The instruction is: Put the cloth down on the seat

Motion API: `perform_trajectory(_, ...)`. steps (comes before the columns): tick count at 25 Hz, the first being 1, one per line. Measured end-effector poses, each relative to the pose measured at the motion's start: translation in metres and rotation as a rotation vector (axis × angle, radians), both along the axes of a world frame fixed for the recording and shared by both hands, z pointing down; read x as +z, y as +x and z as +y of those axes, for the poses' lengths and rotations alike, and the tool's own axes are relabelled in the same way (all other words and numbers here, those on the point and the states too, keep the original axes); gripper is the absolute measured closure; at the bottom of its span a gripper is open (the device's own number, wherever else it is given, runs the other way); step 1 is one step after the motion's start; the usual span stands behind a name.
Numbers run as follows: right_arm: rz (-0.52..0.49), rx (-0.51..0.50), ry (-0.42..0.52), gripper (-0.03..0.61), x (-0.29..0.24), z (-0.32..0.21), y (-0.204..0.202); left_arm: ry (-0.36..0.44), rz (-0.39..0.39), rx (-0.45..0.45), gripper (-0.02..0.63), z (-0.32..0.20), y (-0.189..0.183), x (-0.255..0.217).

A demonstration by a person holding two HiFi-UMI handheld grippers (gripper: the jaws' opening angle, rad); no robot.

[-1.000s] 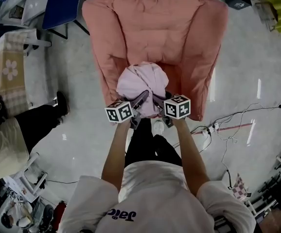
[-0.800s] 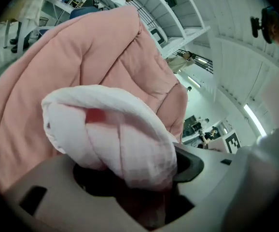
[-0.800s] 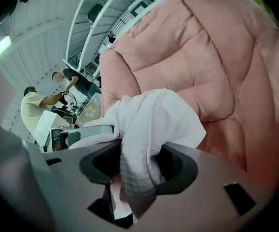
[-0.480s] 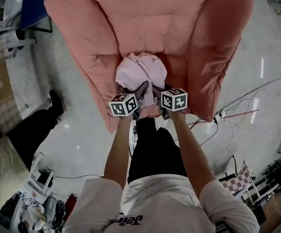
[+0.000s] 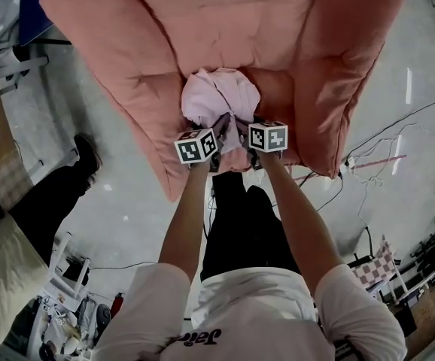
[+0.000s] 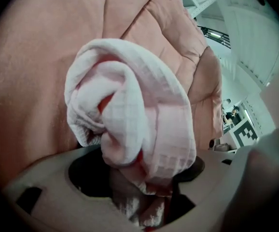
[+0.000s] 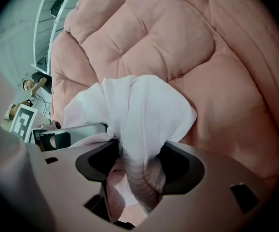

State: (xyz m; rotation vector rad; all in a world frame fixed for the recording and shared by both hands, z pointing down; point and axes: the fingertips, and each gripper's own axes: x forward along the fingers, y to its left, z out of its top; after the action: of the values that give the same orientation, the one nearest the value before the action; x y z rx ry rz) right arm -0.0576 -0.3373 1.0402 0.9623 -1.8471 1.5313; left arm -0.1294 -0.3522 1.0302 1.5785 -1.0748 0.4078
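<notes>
Cables (image 5: 387,138) lay on grey floor (image 5: 127,224) right of armchair (image 5: 120,81); someone's black trouser leg (image 5: 48,198) was at left. Armchair was puffy, pink, quilted, w/ fat arms each side of seat (image 5: 278,100). Pale pink, waffle-squared cloth (image 5: 219,96) sat bunched on seat front. There left claw (image 6: 144,197) pinched cloth; right claw (image 7: 134,185) had just been opening, cloth loose btwn its jaws.

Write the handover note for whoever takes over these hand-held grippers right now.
Grippers: the left hand-held gripper is closed on the cloth, bunched between its jaws. The right hand-held gripper has just been opening its jaws; the cloth hangs loose between them.
Cloth: low on the seat of the pink armchair, apparently touching it.
Done: cloth is at the seat.
Left to do: open the left one and draw both clear.
</notes>
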Motion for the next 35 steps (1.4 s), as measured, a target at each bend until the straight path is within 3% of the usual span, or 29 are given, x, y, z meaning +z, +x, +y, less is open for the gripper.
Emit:
perform_trajectory(6,0.044,0.024,0.019,0.273,-0.021,0.007,0.018,-0.043,-0.031,0.008,0.255,0.008,-0.006,-0.022)
perform_trajectory(10,0.049,0.041,0.057,0.273,-0.049,0.012,0.033,-0.025,-0.068,-0.019,0.245,0.012,-0.016,-0.051)
perform_trajectory(20,0.003,0.073,0.201,0.273,-0.154,0.052,0.038,0.045,-0.107,-0.047,0.245,0.078,-0.026,-0.145)
perform_trajectory(28,0.026,0.036,0.443,0.275,-0.267,0.073,0.062,0.248,-0.148,-0.034,0.247,0.11,-0.001,-0.251)
perform_trajectory(35,0.032,0.006,0.636,0.382,-0.353,0.086,0.081,0.428,-0.182,-0.063,0.256,0.123,0.017,-0.335)
